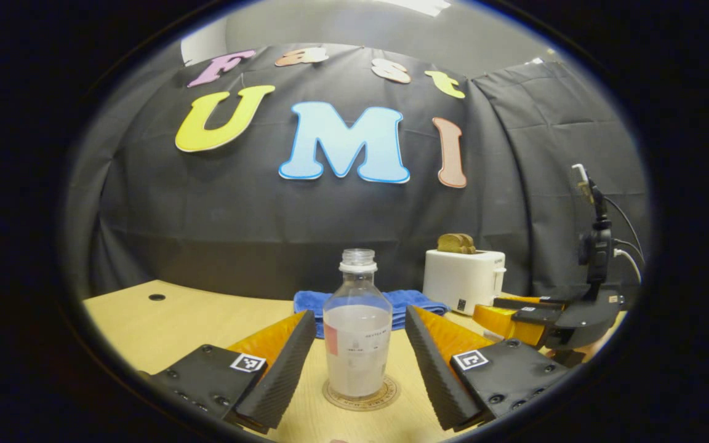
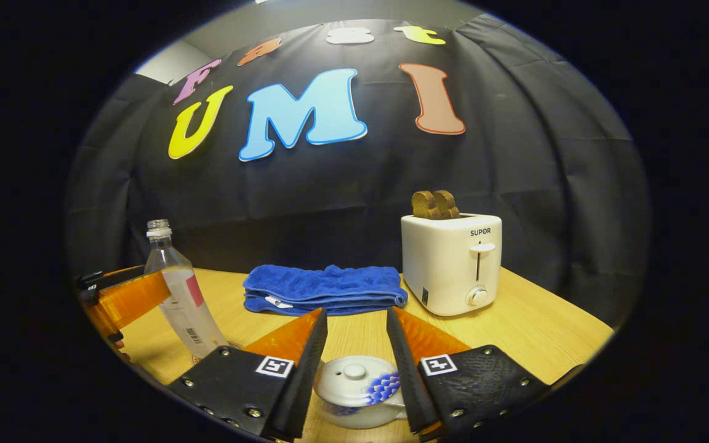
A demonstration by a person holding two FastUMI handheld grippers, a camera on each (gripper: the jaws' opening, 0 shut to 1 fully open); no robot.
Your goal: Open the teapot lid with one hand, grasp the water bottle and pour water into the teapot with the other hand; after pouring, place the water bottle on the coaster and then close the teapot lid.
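Left gripper (image 1: pixel 359 354) jaws apart, flanking the bottle (image 1: pixel 357 335) without touching; bottle upright, uncapped, standing on the coaster (image 1: pixel 362 397) near the bench (image 1: pixel 194 320) front edge

Right gripper (image 2: pixel 356 363) jaws apart either side of the teapot (image 2: pixel 357 391), lid (image 2: pixel 354 376) seated on it, at the front edge

Behind, toward the back edge: folded blue towel (image 2: pixel 324 289) and, just right of it, a white toaster (image 2: pixel 452 264) with bread (image 2: pixel 434 205) sticking up from its slots
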